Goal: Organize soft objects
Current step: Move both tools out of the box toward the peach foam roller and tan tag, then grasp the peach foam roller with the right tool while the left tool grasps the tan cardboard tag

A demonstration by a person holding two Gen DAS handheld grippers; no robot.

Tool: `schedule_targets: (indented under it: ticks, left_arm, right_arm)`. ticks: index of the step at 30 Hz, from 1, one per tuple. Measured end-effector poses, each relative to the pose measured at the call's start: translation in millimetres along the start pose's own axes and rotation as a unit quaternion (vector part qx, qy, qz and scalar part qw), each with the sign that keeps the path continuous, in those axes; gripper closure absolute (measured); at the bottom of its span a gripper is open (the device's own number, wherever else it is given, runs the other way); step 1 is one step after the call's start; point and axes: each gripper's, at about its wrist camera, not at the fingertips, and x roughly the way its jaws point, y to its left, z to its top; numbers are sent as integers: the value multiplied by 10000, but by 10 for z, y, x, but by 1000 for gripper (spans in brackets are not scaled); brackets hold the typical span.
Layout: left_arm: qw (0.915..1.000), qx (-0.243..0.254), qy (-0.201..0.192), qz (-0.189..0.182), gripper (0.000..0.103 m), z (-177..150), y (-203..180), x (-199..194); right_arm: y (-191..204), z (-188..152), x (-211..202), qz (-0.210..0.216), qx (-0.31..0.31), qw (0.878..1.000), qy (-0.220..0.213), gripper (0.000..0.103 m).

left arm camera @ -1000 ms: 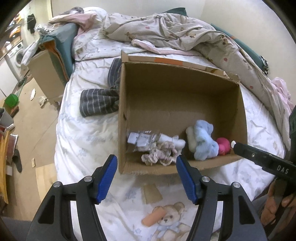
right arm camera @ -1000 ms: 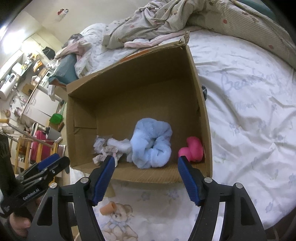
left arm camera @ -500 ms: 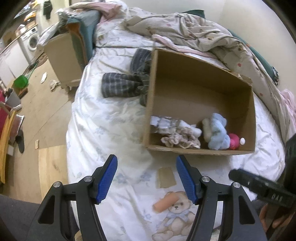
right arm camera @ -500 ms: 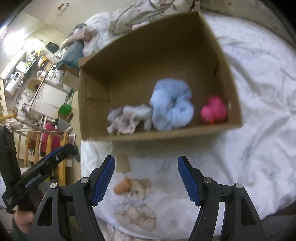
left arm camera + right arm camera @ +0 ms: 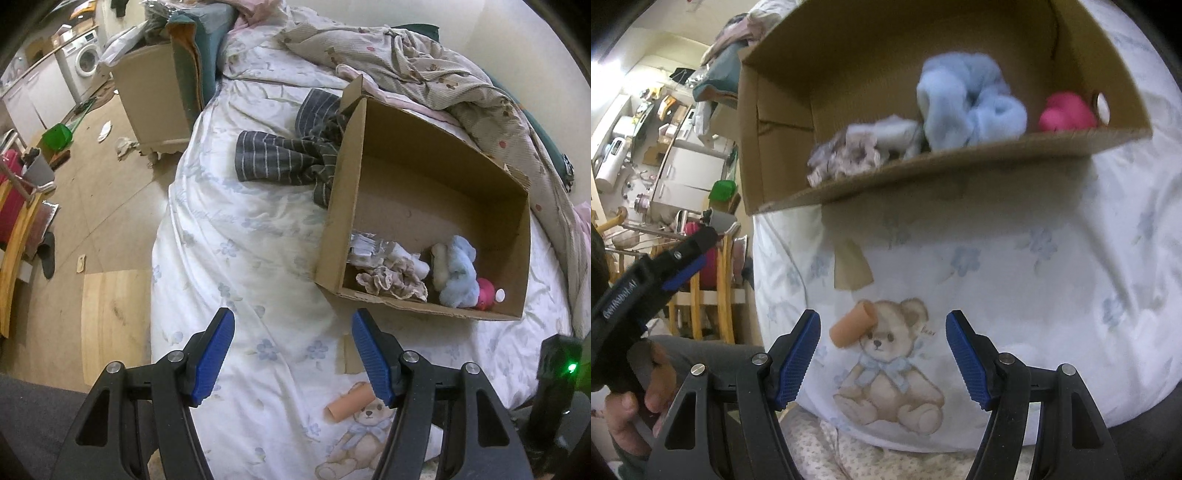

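Roll: we see a small peach-coloured soft roll [image 5: 851, 324] lying on the bed sheet [image 5: 1052, 295], on the printed teddy's shoulder, short of the cardboard box [image 5: 960, 162]; it looks like the one soft thing not yet put away.
Box contents: a frilly beige cloth [image 5: 391, 282], a pale blue plush bundle [image 5: 456, 275] and a pink soft toy [image 5: 485, 293] sit along the near wall of the box.
Right tongs [image 5: 882, 356]: wide open and holding nothing, with the roll just ahead of the left finger [image 5: 798, 362], not centred in the gap.
Left tongs [image 5: 293, 356]: also wide open and empty, over bare sheet, with the roll low and to its right.
Risk of a miss: if we close the right tongs from here, we judge that one pad may only nudge the roll and send it rolling toward the bed edge.
Risk of snagging: the sheet is loose and wrinkled, so a low grasp could pinch fabric with the roll and drag it.
Risk at the box: a flat brown scrap [image 5: 851, 267] lies between roll and box, and the near wall stands upright; a low carry could knock the wall and shift the light box.
Striped garment [image 5: 284, 162]: it lies on the bed against the box's far left side, well apart from both tongs; whether it belongs in the box we cannot tell.
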Motion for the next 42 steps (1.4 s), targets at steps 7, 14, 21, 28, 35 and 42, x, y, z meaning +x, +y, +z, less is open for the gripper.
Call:
schedule_targets:
  ticks: [7, 14, 21, 28, 35, 42]
  left_arm:
    - [9995, -122, 169, 220, 40, 59, 117, 81]
    - [9988, -196, 446, 74, 40, 95, 124, 208]
    - [9980, -138, 615, 26, 40, 61, 89, 327]
    - [9955, -159, 894, -259, 40, 8, -22, 463]
    - [9907, 104, 1293, -408, 40, -114, -429, 777]
    - [9844, 247, 1724, -243, 44, -194, -693, 1153]
  right_arm:
    - [-66, -39, 39, 94, 494, 9987, -84, 37]
    - [74, -46, 336, 72, 557, 9978, 351, 40]
    - [278, -76, 710, -105, 368, 9974, 615, 80]
    - [143, -6, 345, -12, 293, 9990, 346, 98]
    - [-49, 237, -283, -277, -59, 9996, -30, 98]
    - [-306, 165, -365, -261, 112, 9993, -256, 98]
